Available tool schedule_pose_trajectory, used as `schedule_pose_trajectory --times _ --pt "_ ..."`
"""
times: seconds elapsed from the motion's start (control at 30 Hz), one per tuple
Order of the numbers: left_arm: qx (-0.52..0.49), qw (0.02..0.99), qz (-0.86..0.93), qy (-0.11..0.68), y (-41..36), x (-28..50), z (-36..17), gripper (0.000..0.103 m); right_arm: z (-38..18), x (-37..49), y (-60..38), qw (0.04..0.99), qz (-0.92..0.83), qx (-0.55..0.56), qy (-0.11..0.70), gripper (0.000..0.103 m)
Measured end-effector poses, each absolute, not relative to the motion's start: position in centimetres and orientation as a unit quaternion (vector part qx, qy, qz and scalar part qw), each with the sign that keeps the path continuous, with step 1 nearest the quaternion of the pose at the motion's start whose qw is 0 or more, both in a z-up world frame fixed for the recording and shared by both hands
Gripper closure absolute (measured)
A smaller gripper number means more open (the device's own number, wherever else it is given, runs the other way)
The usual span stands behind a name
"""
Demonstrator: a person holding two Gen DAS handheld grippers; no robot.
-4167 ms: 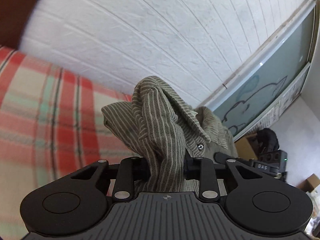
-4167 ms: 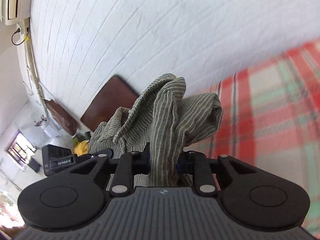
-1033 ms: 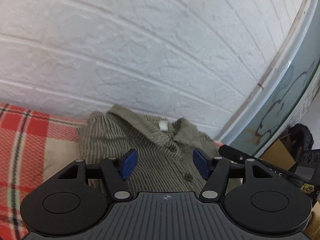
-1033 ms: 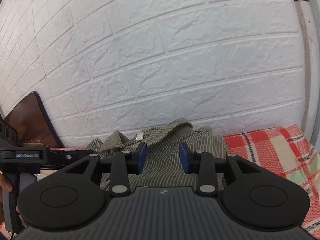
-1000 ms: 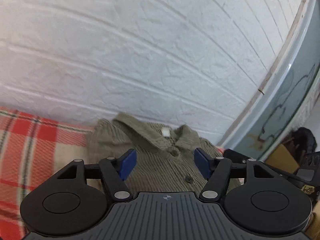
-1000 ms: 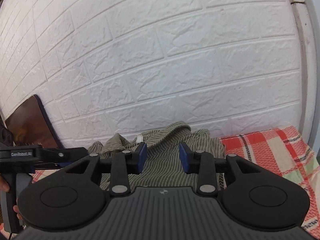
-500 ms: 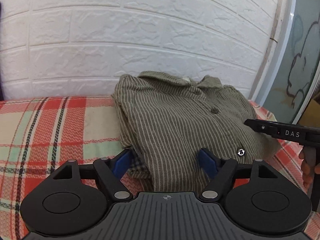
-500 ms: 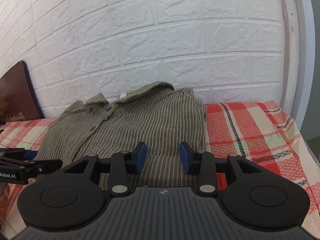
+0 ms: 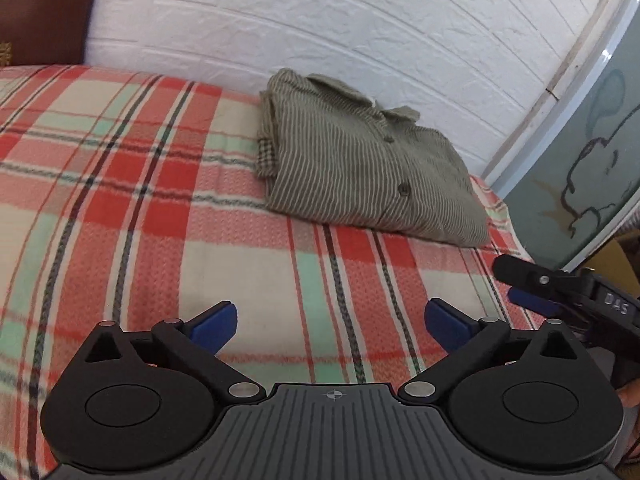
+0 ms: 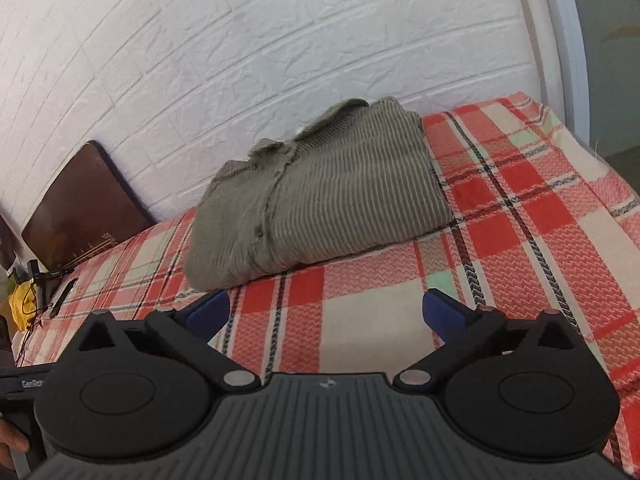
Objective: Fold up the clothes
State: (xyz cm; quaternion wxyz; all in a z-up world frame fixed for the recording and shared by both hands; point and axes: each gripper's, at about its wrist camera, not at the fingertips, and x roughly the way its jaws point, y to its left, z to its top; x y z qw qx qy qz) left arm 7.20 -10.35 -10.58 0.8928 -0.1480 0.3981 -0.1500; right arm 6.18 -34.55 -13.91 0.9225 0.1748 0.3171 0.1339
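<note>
The left gripper [image 9: 331,326] fills the bottom of the left wrist view, its body level across the frame and tipped downward toward the plaid blanket [image 9: 132,200]. Its blue pads [image 9: 214,326] stand far apart and the jaws are opening, with nothing between them but bare blanket. The folded striped shirt [image 9: 360,168] lies in the upper middle of that frame, well beyond the fingertips and apart from them, collar toward the white brick wall [image 9: 320,20], button placket running down its front. A bit of checked cloth [image 9: 267,152] peeks from the shirt's left edge. At the right edge of the frame the other gripper's black finger reaches in from the side, and a fingertip of the person's hand [image 9: 630,396] shows just below it.

In the right wrist view the right gripper [image 10: 326,316] sits likewise along the bottom, angled down at the blanket [image 10: 520,208], its jaws opening wide and empty, pads [image 10: 442,314] clear of any cloth. The shirt [image 10: 320,196] rests in the middle of the frame, above and slightly left of the fingertips, its near folded edge close to the left pad but whether they touch I cannot tell. A brown board [image 10: 80,208] leans against the wall [image 10: 280,40] at the left. At the lower left edge part of the left gripper's body and a bit of the hand [image 10: 12,444] holding it are visible
</note>
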Motion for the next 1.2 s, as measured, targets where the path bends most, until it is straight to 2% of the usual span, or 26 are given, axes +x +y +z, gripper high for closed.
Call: schedule_pose_trajectory --times 0.17,0.3,0.5,0.8,1.2 --pt "-0.106 0.912 -0.134 0.372 -11.3 4.3 -7.3 0.000 -9.6 2.3 -33.0 0.940 0.149 0.108 0.288 0.001" --pt "-0.096 0.928 -0.148 0.327 -12.0 2.5 -4.2 0.000 -6.6 -0.3 -32.2 0.950 0.144 0.066 0.270 0.001" --pt "-0.097 0.937 -0.151 0.301 -12.8 0.7 -1.5 0.000 -3.7 -2.9 -32.2 0.957 0.137 0.033 0.253 0.001" --pt "-0.070 0.940 -0.121 0.311 -14.4 1.0 -0.5 0.000 -3.4 -2.9 -32.1 0.952 0.130 -0.008 0.276 0.001" --pt "-0.045 0.941 -0.109 0.318 -15.7 2.0 -1.7 0.000 -4.2 -1.8 -32.4 0.947 0.122 -0.006 0.297 0.001"
